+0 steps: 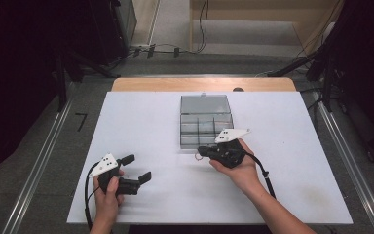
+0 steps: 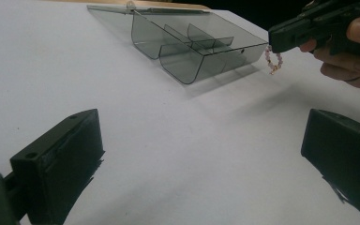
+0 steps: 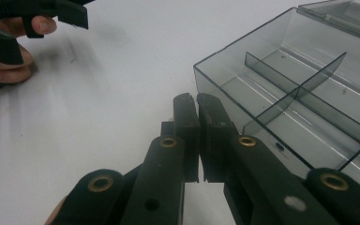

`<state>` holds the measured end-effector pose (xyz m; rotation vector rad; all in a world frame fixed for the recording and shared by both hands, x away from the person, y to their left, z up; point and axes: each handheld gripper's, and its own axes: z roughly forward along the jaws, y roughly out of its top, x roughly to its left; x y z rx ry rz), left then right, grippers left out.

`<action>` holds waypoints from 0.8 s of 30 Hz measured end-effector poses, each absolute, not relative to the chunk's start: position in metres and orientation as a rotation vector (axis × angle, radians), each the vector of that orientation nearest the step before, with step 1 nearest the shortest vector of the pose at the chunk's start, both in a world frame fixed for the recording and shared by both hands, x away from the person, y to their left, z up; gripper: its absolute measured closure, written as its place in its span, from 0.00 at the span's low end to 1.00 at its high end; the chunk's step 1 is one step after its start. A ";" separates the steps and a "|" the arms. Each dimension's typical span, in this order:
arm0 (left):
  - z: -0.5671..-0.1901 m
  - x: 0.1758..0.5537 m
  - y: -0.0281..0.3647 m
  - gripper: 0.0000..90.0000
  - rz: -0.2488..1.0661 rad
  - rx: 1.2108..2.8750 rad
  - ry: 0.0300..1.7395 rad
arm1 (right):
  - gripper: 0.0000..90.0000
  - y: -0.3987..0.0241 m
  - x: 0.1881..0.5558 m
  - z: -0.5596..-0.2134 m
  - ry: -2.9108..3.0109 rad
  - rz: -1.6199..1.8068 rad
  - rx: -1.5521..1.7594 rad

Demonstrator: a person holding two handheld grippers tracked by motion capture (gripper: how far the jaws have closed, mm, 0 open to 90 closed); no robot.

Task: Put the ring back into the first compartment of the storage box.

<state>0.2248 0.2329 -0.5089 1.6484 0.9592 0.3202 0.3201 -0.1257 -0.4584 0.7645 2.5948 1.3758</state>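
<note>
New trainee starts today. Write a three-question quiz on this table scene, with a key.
1. True or false: the right claw is shut on a beaded bracelet.
2. The left claw is: A open, B shut on a bead, C inside the box.
3. Where does the bracelet hang relative to the clear compartment box?

Key: 1 true. 2 A. 3 Outside it, by its near wall, above the white table.
</note>
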 end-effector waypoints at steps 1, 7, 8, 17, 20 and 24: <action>-0.509 0.225 0.233 0.00 0.320 1.649 0.958 | 0.95 -0.125 0.321 -0.457 2.592 1.378 0.763; -0.509 0.225 0.232 0.00 0.319 1.653 0.954 | 0.95 -0.123 0.325 -0.456 2.592 1.381 0.778; -0.509 0.225 0.232 0.00 0.320 1.654 0.954 | 0.95 -0.123 0.326 -0.456 2.592 1.381 0.781; -0.509 0.225 0.233 0.00 0.319 1.649 0.954 | 0.95 -0.122 0.334 -0.452 2.582 1.382 0.794; -0.509 0.225 0.233 0.00 0.319 1.649 0.954 | 0.95 -0.120 0.337 -0.451 2.584 1.374 0.785; -0.509 0.225 0.233 0.00 0.318 1.647 0.955 | 0.95 -0.118 0.339 -0.449 2.585 1.372 0.791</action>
